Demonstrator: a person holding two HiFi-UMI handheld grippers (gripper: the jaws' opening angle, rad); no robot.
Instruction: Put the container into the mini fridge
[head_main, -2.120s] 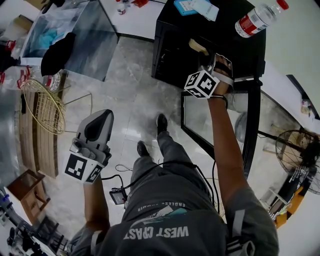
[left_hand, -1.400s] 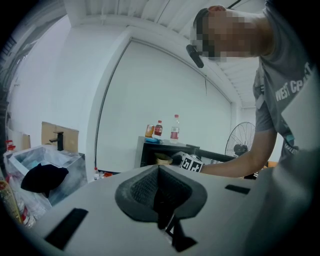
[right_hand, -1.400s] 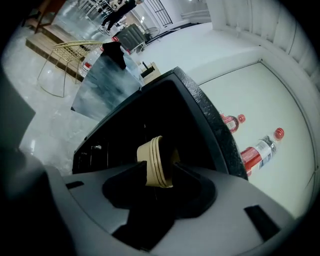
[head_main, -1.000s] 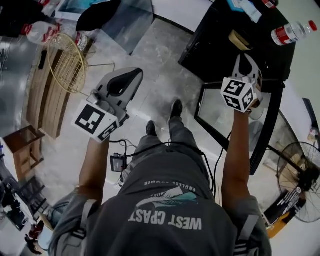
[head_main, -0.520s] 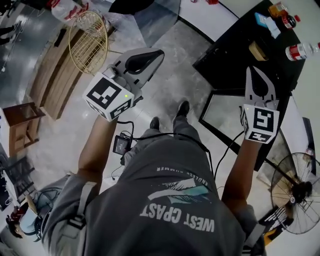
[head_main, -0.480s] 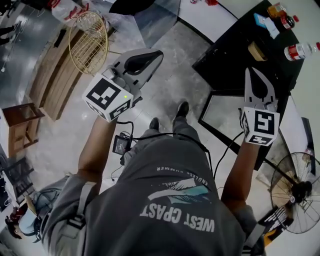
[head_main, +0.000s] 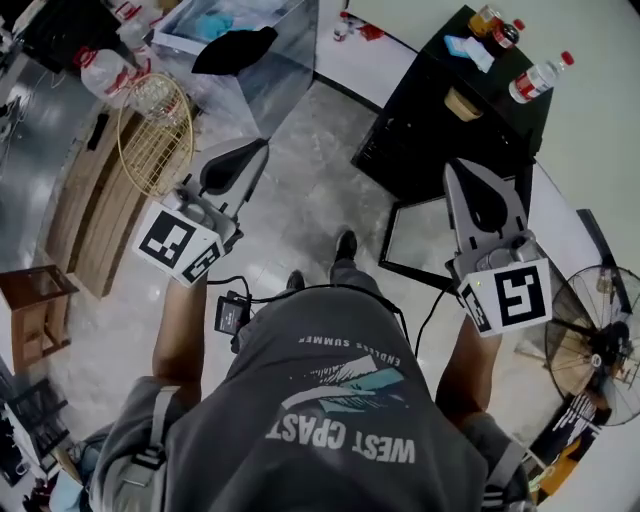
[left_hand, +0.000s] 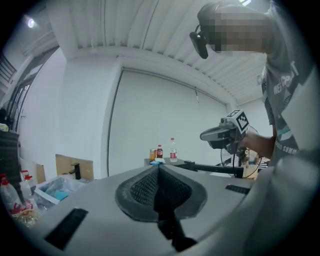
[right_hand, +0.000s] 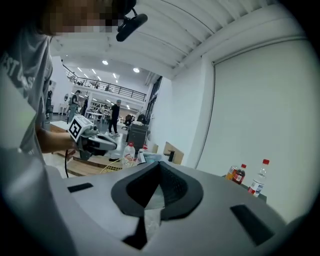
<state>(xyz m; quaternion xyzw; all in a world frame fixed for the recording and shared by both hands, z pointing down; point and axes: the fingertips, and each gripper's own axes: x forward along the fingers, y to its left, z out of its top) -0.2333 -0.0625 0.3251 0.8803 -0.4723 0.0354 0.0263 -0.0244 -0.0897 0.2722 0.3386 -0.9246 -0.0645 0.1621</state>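
Note:
The black mini fridge (head_main: 430, 130) stands ahead on the right, and its glass door (head_main: 425, 240) hangs open toward me. From above, its inside is hidden. A tan boxy thing (head_main: 462, 103) lies on the fridge top; I cannot tell if it is the container. My right gripper (head_main: 452, 163) is raised over the open door, shut, with nothing between its pads (right_hand: 160, 164). To the left, above the floor, my left gripper (head_main: 262, 143) points level with its tips together (left_hand: 159, 167) and nothing in them.
Bottles (head_main: 540, 75) and small jars (head_main: 497, 28) stand on the fridge top. A wire basket (head_main: 150, 140) and a wooden bench (head_main: 85, 235) are at the left, and a floor fan (head_main: 600, 340) at the right. A cable runs across the floor by my feet.
Both grippers have come up toward the camera. The right one has drawn back from the fridge top to over the open door, and the fridge now lies farther off.

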